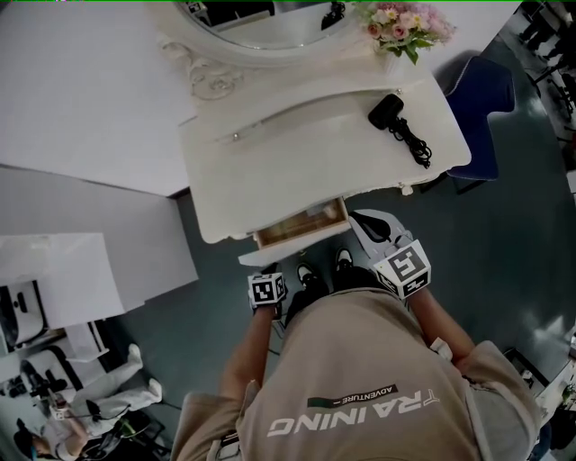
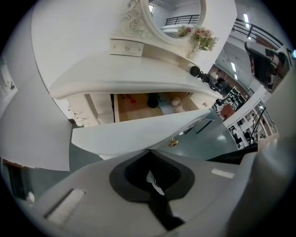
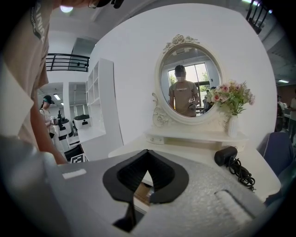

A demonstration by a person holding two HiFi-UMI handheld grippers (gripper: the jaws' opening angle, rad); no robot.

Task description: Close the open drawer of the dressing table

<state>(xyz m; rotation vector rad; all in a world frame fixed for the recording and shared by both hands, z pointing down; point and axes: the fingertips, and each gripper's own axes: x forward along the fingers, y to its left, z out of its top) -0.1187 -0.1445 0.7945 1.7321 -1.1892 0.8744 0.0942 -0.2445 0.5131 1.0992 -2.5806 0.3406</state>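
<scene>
The white dressing table [image 1: 306, 153] has its centre drawer [image 1: 301, 225] pulled out, showing a wooden bottom [image 2: 138, 109]. The drawer's white front panel [image 2: 134, 134] carries a small gold handle [image 2: 174, 142]. My left gripper [image 1: 268, 286] is shut and empty. Its tips [image 2: 149, 151] sit right at the lower edge of the front panel, left of the handle. My right gripper [image 1: 364, 221] is shut and empty too. It is raised beside the drawer's right end at tabletop height, and its tips [image 3: 147, 151] point toward the mirror [image 3: 189, 83].
A black hair dryer [image 1: 387, 110] with its cord and a vase of pink flowers [image 1: 405, 22] stand on the tabletop. Small items [image 2: 153, 100] lie in the drawer. A blue chair [image 1: 481, 108] is at the right, white cabinets [image 1: 54, 270] at the left.
</scene>
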